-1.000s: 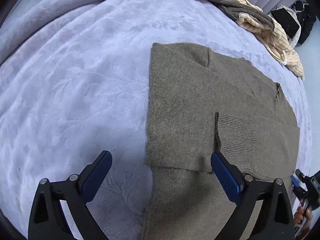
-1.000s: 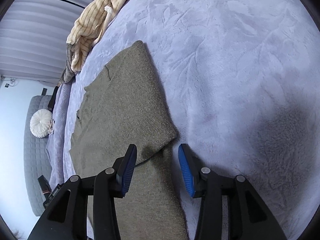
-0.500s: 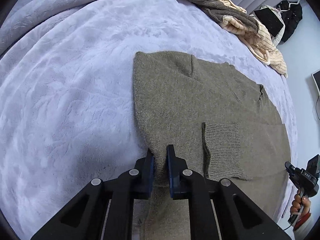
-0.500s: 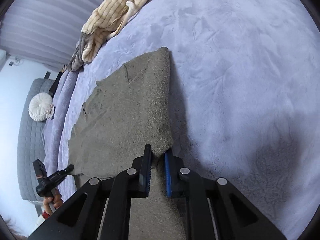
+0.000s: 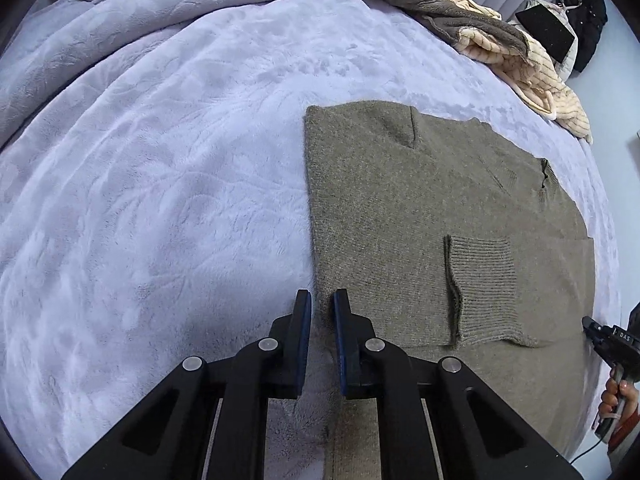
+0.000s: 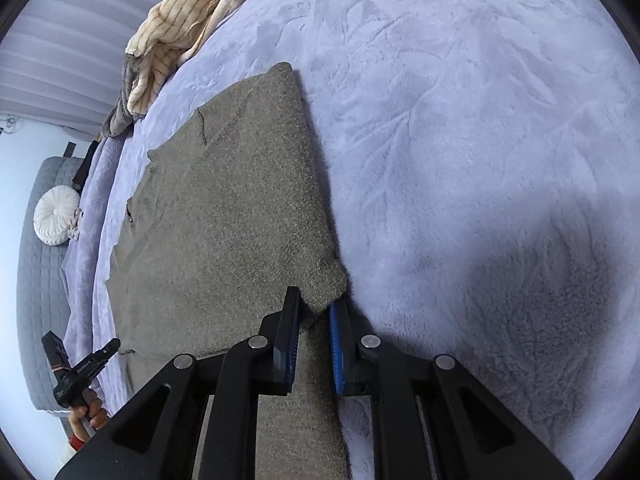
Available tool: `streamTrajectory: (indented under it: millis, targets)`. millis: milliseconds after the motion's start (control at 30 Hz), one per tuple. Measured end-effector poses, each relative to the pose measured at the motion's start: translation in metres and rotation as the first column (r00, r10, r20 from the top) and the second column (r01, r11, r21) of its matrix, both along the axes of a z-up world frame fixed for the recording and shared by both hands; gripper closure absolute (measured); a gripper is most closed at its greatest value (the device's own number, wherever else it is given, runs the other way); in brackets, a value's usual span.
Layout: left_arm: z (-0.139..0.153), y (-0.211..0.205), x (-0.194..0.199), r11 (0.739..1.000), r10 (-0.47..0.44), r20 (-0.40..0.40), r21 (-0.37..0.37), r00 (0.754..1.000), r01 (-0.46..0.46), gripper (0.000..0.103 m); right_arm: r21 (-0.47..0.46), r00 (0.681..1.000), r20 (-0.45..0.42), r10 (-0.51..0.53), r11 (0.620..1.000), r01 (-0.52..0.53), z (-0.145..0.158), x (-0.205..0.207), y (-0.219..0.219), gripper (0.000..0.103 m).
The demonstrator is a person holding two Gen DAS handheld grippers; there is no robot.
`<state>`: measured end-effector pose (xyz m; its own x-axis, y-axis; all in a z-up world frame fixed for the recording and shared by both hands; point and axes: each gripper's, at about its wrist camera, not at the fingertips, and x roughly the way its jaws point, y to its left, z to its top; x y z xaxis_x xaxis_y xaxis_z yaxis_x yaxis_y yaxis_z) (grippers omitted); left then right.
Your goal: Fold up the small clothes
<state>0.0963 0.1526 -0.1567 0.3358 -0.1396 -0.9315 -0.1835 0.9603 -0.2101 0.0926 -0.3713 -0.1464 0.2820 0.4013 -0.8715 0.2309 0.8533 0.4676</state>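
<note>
Lying partly folded on the lavender plush blanket (image 5: 168, 184), the olive knit sweater (image 5: 400, 216) is being pinched at its left folded edge by the nearly closed left gripper (image 5: 322, 304) and at its right folded corner by the right gripper (image 6: 314, 300), both wide open a second earlier.

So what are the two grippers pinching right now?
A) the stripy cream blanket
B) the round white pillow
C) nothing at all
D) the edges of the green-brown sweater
D: the left gripper is closed on the left edge of the green-brown sweater, and the right gripper is closed on its right corner, while the stripy cream blanket and the round white pillow lie far off, untouched.
</note>
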Motion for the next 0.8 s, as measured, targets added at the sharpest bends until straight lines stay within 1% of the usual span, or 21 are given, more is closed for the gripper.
streamTrajectory:
  millis: [133,233,300,467,733,767,800]
  targets:
    - [0.003,0.011,-0.004,0.999,0.034,-0.012,0.017,0.999,-0.034,0.090,-0.042,1.000,-0.004,0.005,0.999,-0.005,0.011,-0.007,0.005,0.086]
    - [0.009,0.011,-0.012,0.999,0.033,-0.018,0.031,0.999,-0.033,0.090,-0.063,1.000,-0.010,0.010,0.998,-0.010,0.019,-0.016,0.004,0.086]
    - [0.014,0.007,-0.020,0.999,0.025,-0.019,0.043,1.000,-0.024,0.090,-0.065,1.000,-0.014,0.006,0.998,-0.007,0.022,-0.022,0.003,0.086]
    - [0.019,-0.005,-0.032,0.999,0.019,-0.034,0.037,0.999,-0.017,0.090,-0.067,1.000,-0.026,-0.018,0.998,0.016,0.029,-0.037,0.006,0.086]
    - [0.025,-0.021,-0.048,0.998,0.017,-0.070,0.062,0.997,-0.013,0.089,-0.056,0.998,-0.059,-0.004,0.998,0.001,0.032,-0.054,0.028,0.086]
    - [0.026,-0.022,-0.050,0.998,0.020,-0.069,0.066,0.997,-0.015,0.088,-0.054,0.998,-0.064,0.000,0.999,-0.003,0.032,-0.055,0.032,0.086]
    - [0.027,-0.023,-0.053,0.998,0.022,-0.071,0.067,0.997,-0.017,0.081,-0.053,0.998,-0.067,0.007,0.999,-0.010,0.033,-0.056,0.036,0.086]
